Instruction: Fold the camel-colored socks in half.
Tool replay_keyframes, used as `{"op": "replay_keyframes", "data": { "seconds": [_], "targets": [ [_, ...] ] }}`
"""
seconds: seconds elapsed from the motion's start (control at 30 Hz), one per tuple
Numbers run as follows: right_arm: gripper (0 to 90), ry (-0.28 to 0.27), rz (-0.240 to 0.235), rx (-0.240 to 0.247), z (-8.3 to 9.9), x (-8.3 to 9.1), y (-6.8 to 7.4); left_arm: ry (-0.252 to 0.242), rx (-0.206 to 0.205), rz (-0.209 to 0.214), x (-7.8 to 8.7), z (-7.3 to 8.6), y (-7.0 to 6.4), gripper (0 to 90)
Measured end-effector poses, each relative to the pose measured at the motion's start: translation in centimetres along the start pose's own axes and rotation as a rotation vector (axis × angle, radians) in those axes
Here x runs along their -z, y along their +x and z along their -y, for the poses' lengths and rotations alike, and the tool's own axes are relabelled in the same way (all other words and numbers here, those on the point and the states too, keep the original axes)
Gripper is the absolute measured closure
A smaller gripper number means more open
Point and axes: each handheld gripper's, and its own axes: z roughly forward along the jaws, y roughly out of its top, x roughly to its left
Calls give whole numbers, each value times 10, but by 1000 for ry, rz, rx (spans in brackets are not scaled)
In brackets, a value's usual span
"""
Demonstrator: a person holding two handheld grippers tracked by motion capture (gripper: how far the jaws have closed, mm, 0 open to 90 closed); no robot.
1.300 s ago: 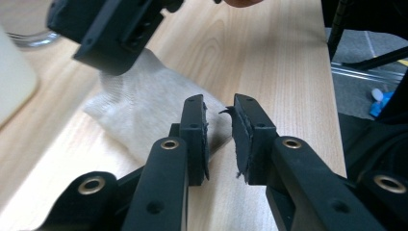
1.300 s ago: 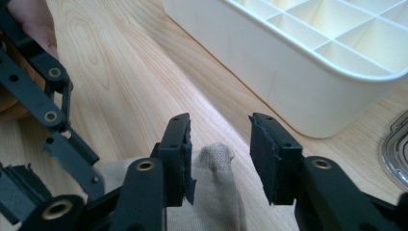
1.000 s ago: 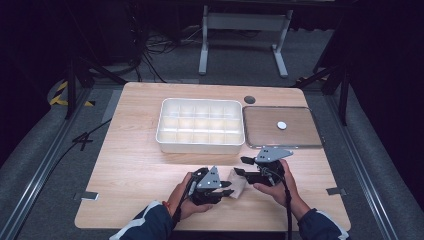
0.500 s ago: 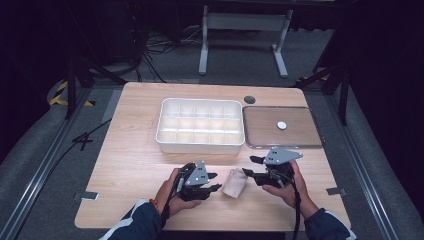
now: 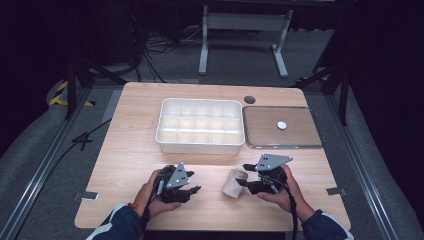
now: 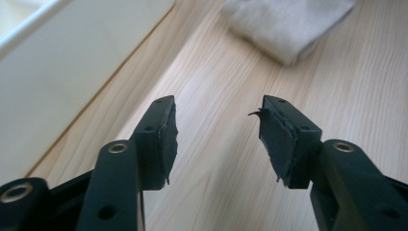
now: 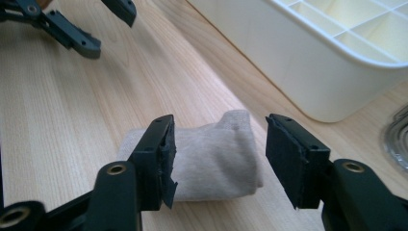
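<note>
The rolled beige sock lies on the table near its front edge, between the two hands, and the right gripper has its jaws spread wide to either side of it without pinching, which looks to me like lining up for a grab; the left gripper hangs wide and empty off to the side, apart from the sock, as if leaving room. Behind them the white divided tray stands with every compartment I can see bare; just beside it the flat lid carries one small white disc.
</note>
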Motion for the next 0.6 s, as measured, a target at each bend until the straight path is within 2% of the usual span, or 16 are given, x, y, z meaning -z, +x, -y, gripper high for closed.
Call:
{"op": "replay_keyframes", "data": {
  "seconds": [0.17,0.27,0.33,0.43,0.47,0.5,0.6],
  "targets": [
    [348,53,-13,-31,4,-14,-1,26,42,-46,19,24,10,444],
    [291,100,-39,-60,7,-25,-7,37,63,-64,29,36,14,420],
    [253,136,-36,-50,10,-33,-9,39,72,-73,35,43,17,396],
    [235,162,-86,-82,11,-40,-14,47,94,-78,41,52,21,363],
    [235,162,-86,-82,11,-40,-14,47,94,-78,41,52,21,356],
    [216,193,-127,-83,11,-43,-17,51,104,-82,42,55,22,348],
    [216,201,-145,-80,11,-47,-18,74,106,-90,44,61,25,345]
  ]
}}
